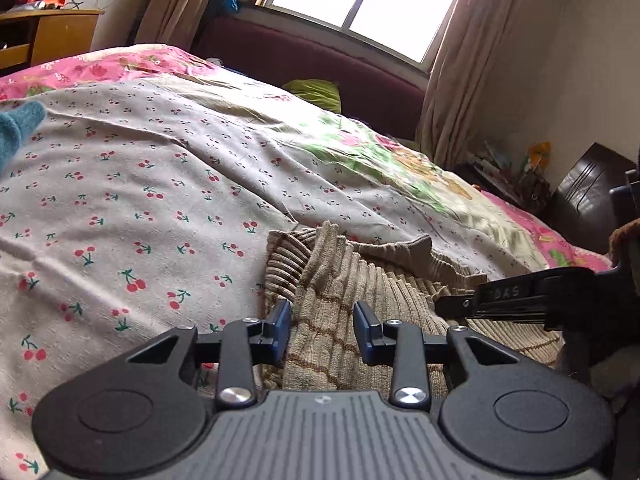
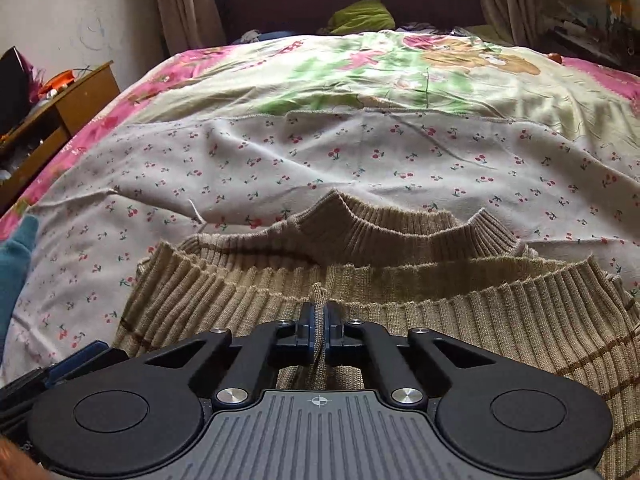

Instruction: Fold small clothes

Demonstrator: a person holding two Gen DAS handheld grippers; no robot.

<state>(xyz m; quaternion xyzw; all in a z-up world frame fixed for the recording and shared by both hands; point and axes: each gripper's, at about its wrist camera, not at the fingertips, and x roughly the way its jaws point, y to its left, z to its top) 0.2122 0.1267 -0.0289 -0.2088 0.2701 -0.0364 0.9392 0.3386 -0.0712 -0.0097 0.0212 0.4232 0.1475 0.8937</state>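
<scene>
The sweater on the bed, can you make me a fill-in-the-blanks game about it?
1. The right gripper is shut on a pinch of the ______ sweater.
2. The left gripper is ______, with the sweater's knit between its fingers.
3. The sweater lies on a cloth printed with little red ______.
4. The lime-green bundle lies at the ______ end of the bed.

Missing words: beige; open; cherries; far

A beige ribbed knit sweater with thin brown stripes lies on a white cherry-print cotton sheet; beyond, a pink-and-green floral quilt.
</scene>
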